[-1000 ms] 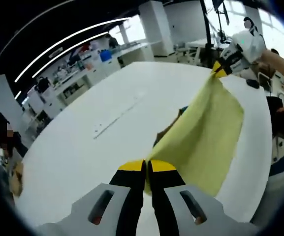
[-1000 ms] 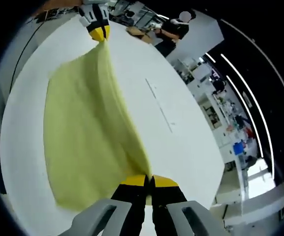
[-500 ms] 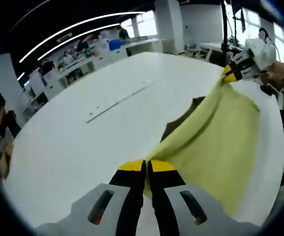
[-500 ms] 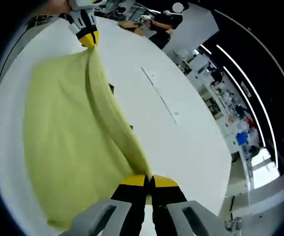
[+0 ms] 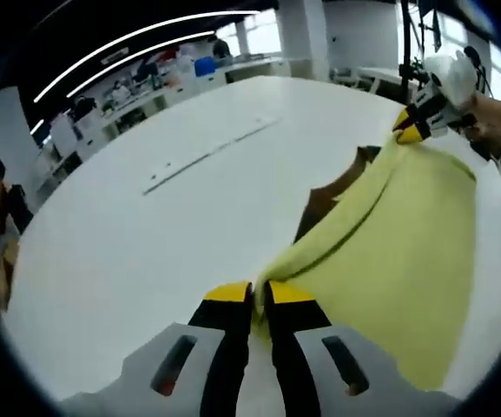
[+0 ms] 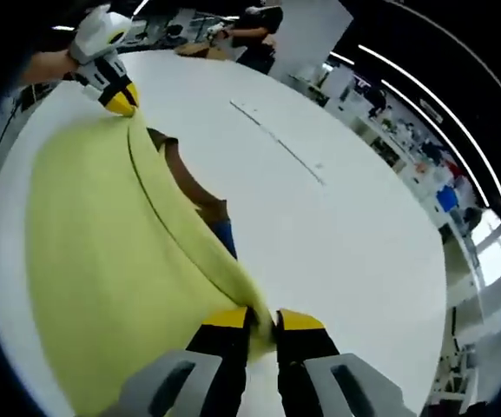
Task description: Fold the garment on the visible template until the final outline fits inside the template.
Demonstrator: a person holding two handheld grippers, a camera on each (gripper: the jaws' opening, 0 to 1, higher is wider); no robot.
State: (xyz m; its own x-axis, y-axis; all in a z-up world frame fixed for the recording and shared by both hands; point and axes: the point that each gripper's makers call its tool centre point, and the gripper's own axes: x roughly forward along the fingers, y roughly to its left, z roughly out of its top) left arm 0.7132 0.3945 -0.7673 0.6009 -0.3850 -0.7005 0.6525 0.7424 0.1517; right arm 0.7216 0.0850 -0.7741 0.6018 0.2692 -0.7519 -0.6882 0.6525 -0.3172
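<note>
while a second ago the yellow garment (image 5: 398, 234) hung high between the two grippers, it has now come down until most of it lies across the white table (image 5: 146, 234), with a brown patch (image 5: 328, 195) showing past its far edge. i take that patch for the template, though too little of it is visible to be sure. that would mean the cloth is being laid over its mark, with the real folding not yet done. the left gripper (image 5: 259, 295) sits low over the table, closed on one corner of the garment. in the right gripper view the right gripper (image 6: 263, 320) is likewise clamped on another corner, just above the cloth, and the edge between the two corners runs nearly taut.
</note>
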